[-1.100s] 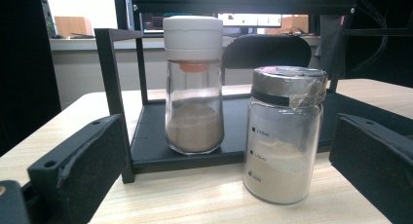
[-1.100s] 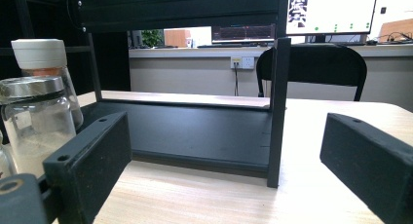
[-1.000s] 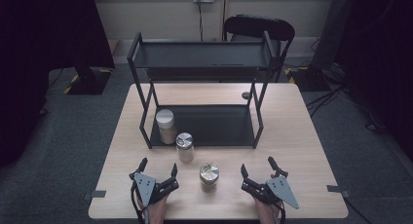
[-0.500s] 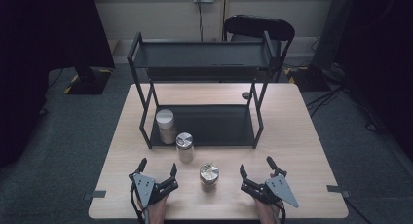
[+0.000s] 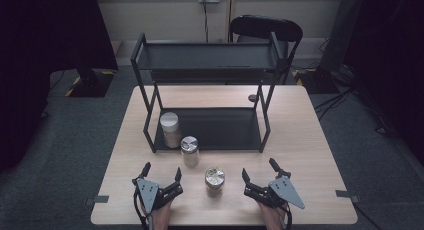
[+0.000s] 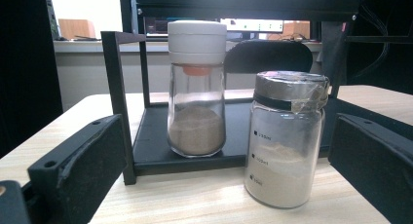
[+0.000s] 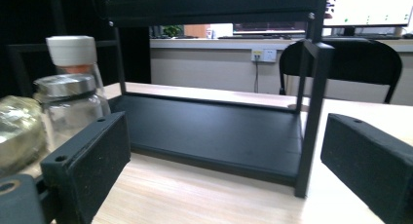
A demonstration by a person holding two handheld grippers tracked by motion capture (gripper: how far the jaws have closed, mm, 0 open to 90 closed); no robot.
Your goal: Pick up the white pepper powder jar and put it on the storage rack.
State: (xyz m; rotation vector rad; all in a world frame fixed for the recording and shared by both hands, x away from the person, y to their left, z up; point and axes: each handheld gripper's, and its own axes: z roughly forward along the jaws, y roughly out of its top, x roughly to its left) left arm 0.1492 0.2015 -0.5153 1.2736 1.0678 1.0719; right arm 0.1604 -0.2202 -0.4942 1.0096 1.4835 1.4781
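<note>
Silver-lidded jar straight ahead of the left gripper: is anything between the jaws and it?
Nothing visible does. The left gripper is open, and in its own view only bare table lies between its jaws and the silver-lidded jar. The white-capped jar stands farther back on the rack's lower shelf, off to one side.

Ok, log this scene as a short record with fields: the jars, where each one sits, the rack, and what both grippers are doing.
white-lid jar: on the rack's lower shelf, left front corner, brown powder inside
silver-lid jar: on the table just in front of the rack, pale powder inside
third jar: on the table between the two grippers
rack: black, two shelves, top shelf bare
left gripper: open, holding nothing
right gripper: open, holding nothing
table: light wood
</note>
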